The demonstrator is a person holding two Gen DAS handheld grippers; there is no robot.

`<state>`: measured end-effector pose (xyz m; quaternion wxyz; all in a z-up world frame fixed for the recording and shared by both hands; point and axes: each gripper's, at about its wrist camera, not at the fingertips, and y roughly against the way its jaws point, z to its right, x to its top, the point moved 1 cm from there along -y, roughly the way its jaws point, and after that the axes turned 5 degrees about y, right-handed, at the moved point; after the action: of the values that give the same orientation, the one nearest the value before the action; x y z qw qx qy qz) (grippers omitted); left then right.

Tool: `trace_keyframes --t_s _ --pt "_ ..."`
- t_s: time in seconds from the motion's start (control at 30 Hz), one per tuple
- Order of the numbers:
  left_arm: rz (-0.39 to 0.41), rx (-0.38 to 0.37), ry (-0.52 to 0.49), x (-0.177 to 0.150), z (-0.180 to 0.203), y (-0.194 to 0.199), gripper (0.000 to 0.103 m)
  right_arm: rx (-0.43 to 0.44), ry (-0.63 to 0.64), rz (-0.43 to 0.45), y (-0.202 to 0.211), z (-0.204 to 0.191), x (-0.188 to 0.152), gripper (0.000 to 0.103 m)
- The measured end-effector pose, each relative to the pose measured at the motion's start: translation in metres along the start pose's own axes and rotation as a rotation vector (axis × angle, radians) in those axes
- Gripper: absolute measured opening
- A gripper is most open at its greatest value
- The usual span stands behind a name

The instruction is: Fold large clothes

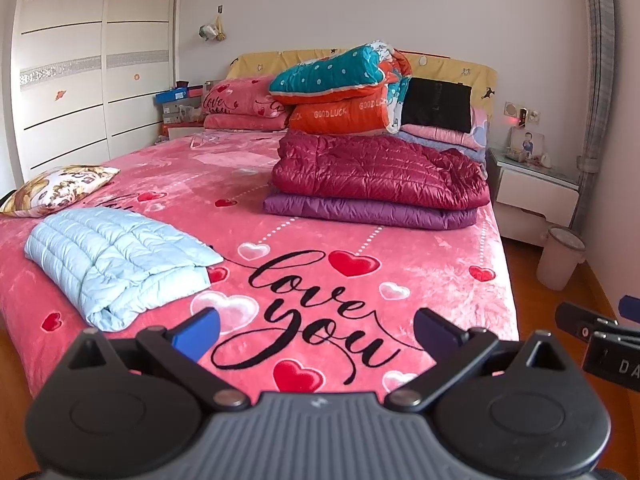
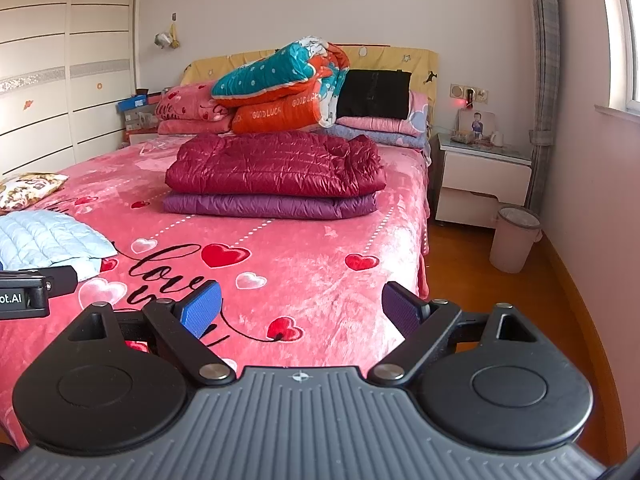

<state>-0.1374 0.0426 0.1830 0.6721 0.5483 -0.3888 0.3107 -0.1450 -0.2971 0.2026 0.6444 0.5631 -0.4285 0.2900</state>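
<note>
A bed [image 1: 440, 280] under a pink fleece blanket [image 1: 328, 216] printed with hearts and the words "love you" fills a bedroom. At its head, a rolled teal-and-orange quilt [image 1: 344, 88] tops pink pillows [image 1: 240, 100] against the yellow headboard [image 1: 452, 66]. Toward the right edge of the bed, a folded maroon down jacket [image 1: 376, 168] lies squarely on a folded purple down jacket [image 1: 368, 210]. At the near left corner, a pale blue down jacket [image 1: 116, 260] rests folded, just beside a floral cushion [image 1: 56, 188] at the left edge. A white nightstand [image 2: 480, 180] and a pink waste bin [image 2: 514, 238] stand on the wooden floor off the right side. The left gripper [image 1: 316, 330] hangs over the foot edge, jaws spread wide and empty. The right gripper [image 2: 302, 306] is poised alongside it near the right foot corner, jaws likewise apart, holding nothing.
</note>
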Motion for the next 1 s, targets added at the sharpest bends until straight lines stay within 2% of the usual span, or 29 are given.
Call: trace_keyframes --t_s 0.53,0.77,1.0 --pt "-0.056 0.015 0.011 -0.013 -0.004 -0.035 0.102 0.009 -0.023 -0.029 -0.04 0.008 -0.008 0.103" --pt "-0.115 0.003 0.065 -0.023 -0.011 -0.076 0.102 0.014 -0.011 -0.025 -0.076 0.007 -0.014 0.103" --pt "-0.143 0.043 0.059 -0.041 -0.014 -0.131 0.102 0.035 0.007 -0.057 -0.138 -0.005 -0.021 0.103"
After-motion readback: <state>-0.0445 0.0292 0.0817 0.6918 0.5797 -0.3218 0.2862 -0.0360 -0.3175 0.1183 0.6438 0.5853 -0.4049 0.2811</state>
